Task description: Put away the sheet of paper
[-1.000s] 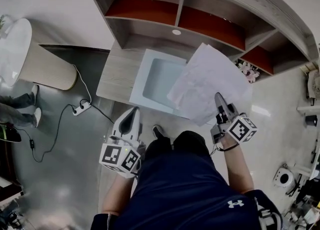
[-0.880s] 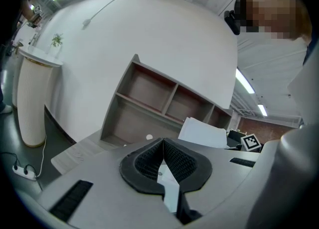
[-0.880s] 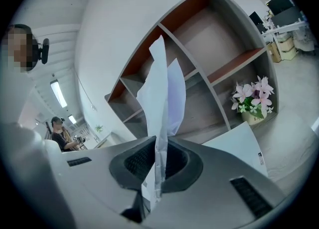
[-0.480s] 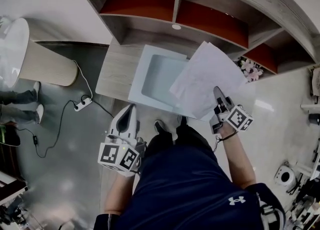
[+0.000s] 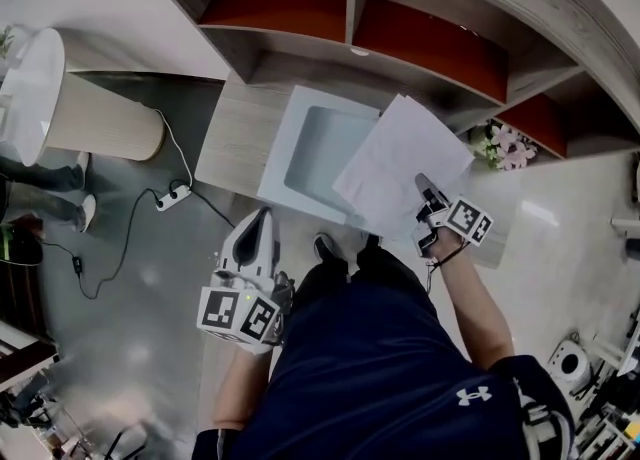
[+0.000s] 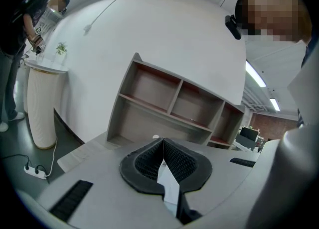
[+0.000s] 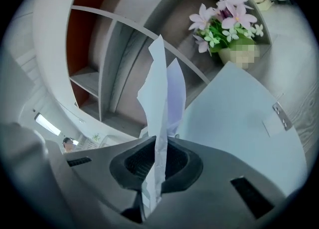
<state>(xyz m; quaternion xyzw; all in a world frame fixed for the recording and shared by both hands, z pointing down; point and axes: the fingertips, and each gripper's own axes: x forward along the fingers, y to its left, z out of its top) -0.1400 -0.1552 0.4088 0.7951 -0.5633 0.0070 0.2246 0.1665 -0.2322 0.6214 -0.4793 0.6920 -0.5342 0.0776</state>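
Note:
A white sheet of paper [image 5: 400, 160] hangs over the right half of an open light blue box [image 5: 285, 163] on the wooden desk [image 5: 232, 143]. My right gripper [image 5: 424, 192] is shut on the sheet's near edge. In the right gripper view the paper [image 7: 159, 88] stands edge-on, pinched between the jaws of that gripper [image 7: 158, 146], with the box's pale blue panel [image 7: 234, 118] behind it. My left gripper [image 5: 256, 240] hovers low at the desk's front edge, left of the box. In the left gripper view the left gripper [image 6: 163, 146] has its jaws closed together with nothing held.
A wooden shelf unit [image 5: 400, 38] with red-backed compartments rises behind the desk. A small pot of pink flowers [image 5: 505, 143] stands at the desk's right end. On the floor to the left are a white pedestal [image 5: 70, 108] and a power strip [image 5: 170, 196].
My right gripper has come down and rolled with the paper, bringing the sheet lower over the box. The left gripper has stayed where it was.

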